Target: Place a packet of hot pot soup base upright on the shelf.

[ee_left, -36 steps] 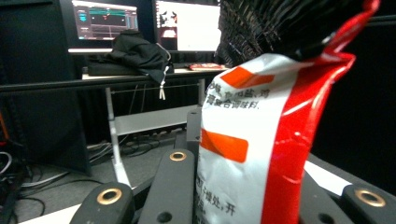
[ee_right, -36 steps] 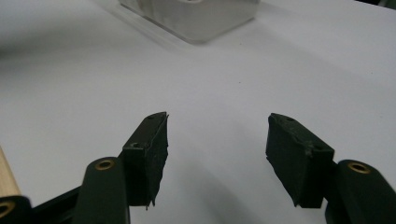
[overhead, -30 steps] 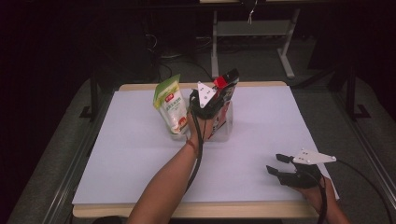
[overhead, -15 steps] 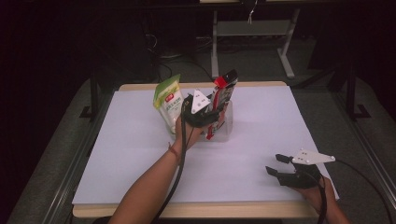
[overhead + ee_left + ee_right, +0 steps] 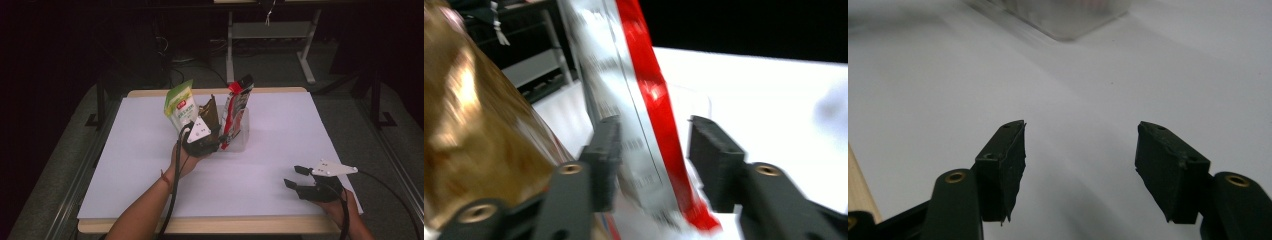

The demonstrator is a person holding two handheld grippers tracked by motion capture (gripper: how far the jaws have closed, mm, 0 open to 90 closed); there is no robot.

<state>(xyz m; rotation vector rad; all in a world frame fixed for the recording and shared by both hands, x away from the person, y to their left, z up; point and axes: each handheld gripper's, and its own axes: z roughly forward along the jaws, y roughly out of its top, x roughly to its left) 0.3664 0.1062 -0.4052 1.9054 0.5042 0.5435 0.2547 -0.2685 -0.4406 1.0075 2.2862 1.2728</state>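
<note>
While upright btwn jaws, red-white pouch (image 5: 644, 125) looks flat, glossy.

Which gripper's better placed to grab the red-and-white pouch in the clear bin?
Left. The left gripper already straddles the red-and-white pouch, its jaws just closing, a gap still beside one pad. The right gripper sits open near the table's front edge, far from the clear bin.

High view: fixed above the person's side, looks forward and down over the whole table (image 5: 280, 130), far off. Left gripper view: rides the left tongs (image 5: 651, 165), very close on the red pouch (image 5: 649, 100), blurred. Right gripper view: rides the right tongs (image 5: 1080, 165), low over the table, facing the clear bin (image 5: 1068, 15). All three share the bin area.
</note>
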